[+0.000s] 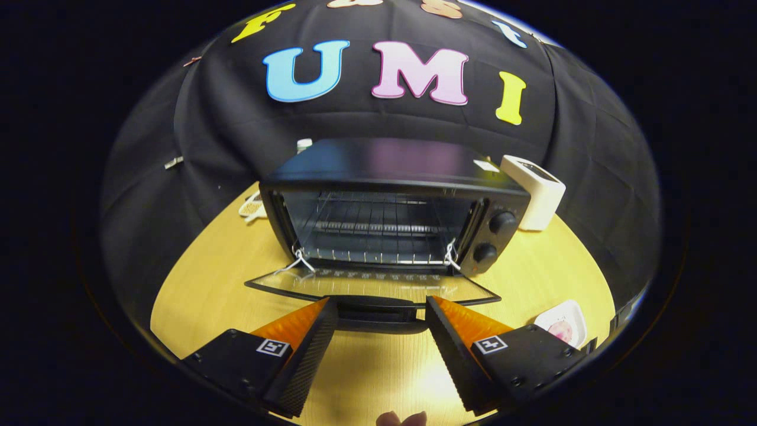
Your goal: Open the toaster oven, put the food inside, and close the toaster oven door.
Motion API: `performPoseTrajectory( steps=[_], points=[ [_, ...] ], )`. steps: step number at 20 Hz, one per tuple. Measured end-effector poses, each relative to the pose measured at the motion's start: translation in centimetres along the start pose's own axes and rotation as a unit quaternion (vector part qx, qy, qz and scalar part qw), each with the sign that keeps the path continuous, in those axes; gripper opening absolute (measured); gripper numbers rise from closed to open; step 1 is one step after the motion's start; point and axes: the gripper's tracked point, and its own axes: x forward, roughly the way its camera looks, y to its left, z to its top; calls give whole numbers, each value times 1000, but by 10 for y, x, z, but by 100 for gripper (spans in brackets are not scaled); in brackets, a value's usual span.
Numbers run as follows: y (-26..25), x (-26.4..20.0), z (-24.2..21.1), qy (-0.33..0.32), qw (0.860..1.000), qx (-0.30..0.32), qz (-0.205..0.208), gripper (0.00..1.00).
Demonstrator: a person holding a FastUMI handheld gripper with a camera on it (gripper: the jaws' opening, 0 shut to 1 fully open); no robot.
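Gripper view: gripper (381, 313) spread wide, holding nothing; fingertips sit either side of the door handle (378, 309), w/ handle in the gap between them, contact can't tell. Toaster oven (393, 204) stands just beyond on wooden table (207, 284), door (372, 285) dropped fully open & lying flat toward fingers, wire rack (372, 228) visible inside. Food (560, 330) on a small white dish (575, 312), right of the fingers, well apart from oven. White box-shaped appliance (535, 189) just beside oven's right rear corner. Fingertips of a person's hand (402, 419) show behind the gripper.
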Motion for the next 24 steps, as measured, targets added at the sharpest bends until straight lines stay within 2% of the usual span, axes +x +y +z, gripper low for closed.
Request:
performPoseTrajectory(
  steps=[5, 11, 18, 24],
  points=[
    [4, 5, -62, 69, 997, -30, 16, 99],
    [-4, -5, -83, 82, 995, -53, 25, 99],
    [-12, -34, -45, 42, 996, -31, 67, 99],
    [-58, -67, -7, 4, 996, -21, 82, 99]
  ],
)
